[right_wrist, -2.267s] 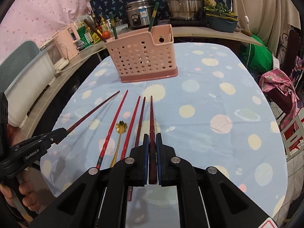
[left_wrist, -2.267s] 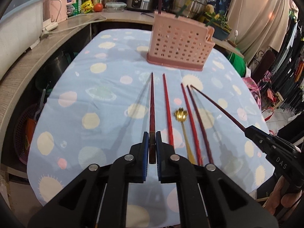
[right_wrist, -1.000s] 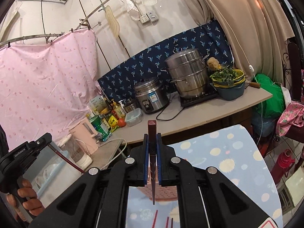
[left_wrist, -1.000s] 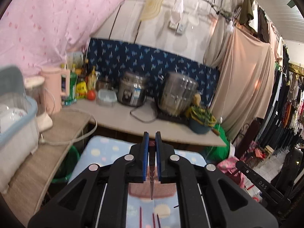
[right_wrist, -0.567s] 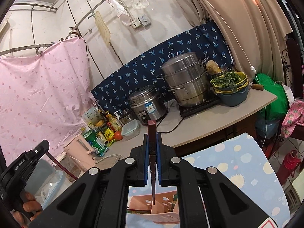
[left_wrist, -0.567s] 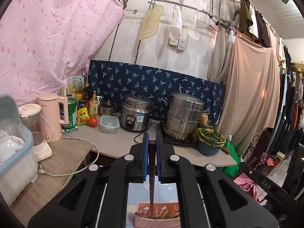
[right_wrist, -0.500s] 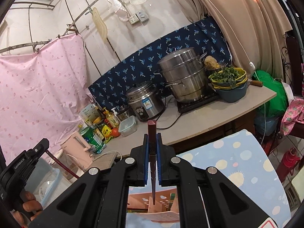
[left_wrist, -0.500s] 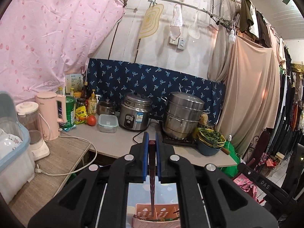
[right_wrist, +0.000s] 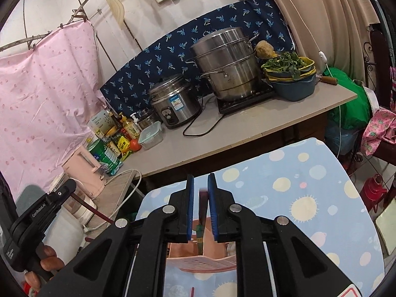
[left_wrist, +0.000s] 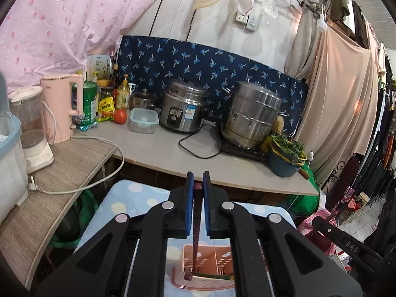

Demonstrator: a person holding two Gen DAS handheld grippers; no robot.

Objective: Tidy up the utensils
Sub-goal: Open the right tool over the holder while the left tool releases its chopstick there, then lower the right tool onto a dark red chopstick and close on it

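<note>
My left gripper (left_wrist: 197, 190) is shut on a dark red chopstick (left_wrist: 196, 225) that hangs upright, its lower end inside the pink perforated basket (left_wrist: 217, 255) on the table. My right gripper (right_wrist: 200, 190) hovers over the same basket (right_wrist: 200, 259). Its jaws are opening, and a second dark red chopstick (right_wrist: 203, 205) stands blurred between the blue pads with a gap on its left side. A green-handled utensil (right_wrist: 199, 235) stands in the basket below it. A person's hand (right_wrist: 47, 262) holds the left gripper's handle at the lower left.
The blue dotted tablecloth (right_wrist: 309, 198) covers the table, with one red chopstick (right_wrist: 192, 292) lying near its front. Behind is a counter with a rice cooker (left_wrist: 183, 113), steel steamer (left_wrist: 252, 118), pink kettle (left_wrist: 61, 109), bowl of greens (left_wrist: 284, 158) and a loose cord (left_wrist: 99, 180).
Both grippers have come down toward the pink basket, which now shows larger in both views. The left chopstick's tip has entered it. The right pads have parted from their chopstick.
</note>
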